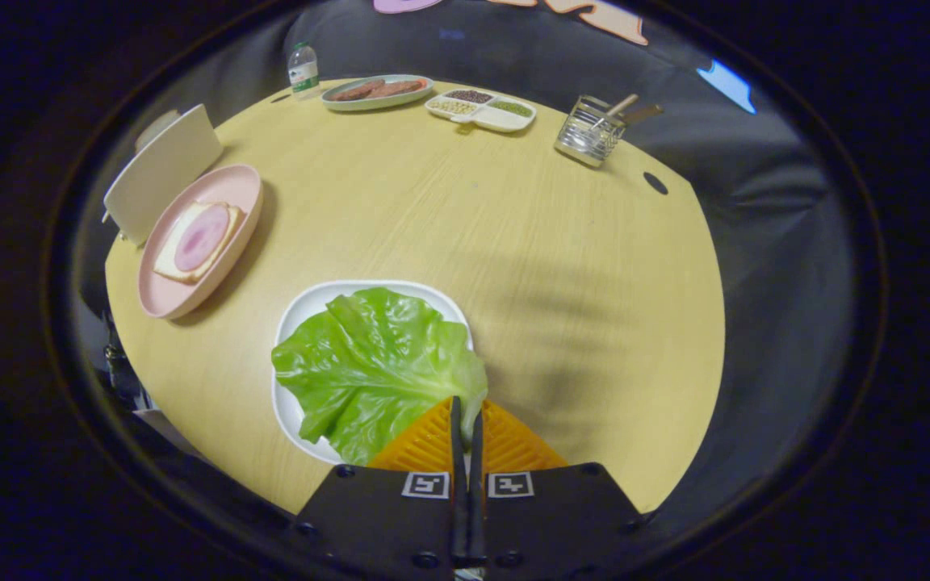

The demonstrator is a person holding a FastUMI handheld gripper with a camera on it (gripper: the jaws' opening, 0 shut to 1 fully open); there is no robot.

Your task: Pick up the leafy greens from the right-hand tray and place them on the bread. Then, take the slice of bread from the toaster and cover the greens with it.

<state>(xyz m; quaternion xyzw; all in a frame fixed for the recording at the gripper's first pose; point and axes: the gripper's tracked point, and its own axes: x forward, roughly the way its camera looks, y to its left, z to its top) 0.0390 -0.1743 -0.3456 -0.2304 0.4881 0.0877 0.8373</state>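
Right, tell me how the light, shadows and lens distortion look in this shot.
Gripper view: fisheye bends the pale wooden table into a dome; soft shadows fall right of the gripper, whose fingers are closed at the edge of the green lettuce leaf on its white tray; the distant metal utensil holder looks slightly soft; no strong glare.

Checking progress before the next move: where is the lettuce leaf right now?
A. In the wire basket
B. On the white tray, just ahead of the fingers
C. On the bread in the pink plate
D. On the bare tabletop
B: the lettuce leaf lies on the white tray, its near edge at the closed tips of the hand-held gripper; a grasp isn't clear.
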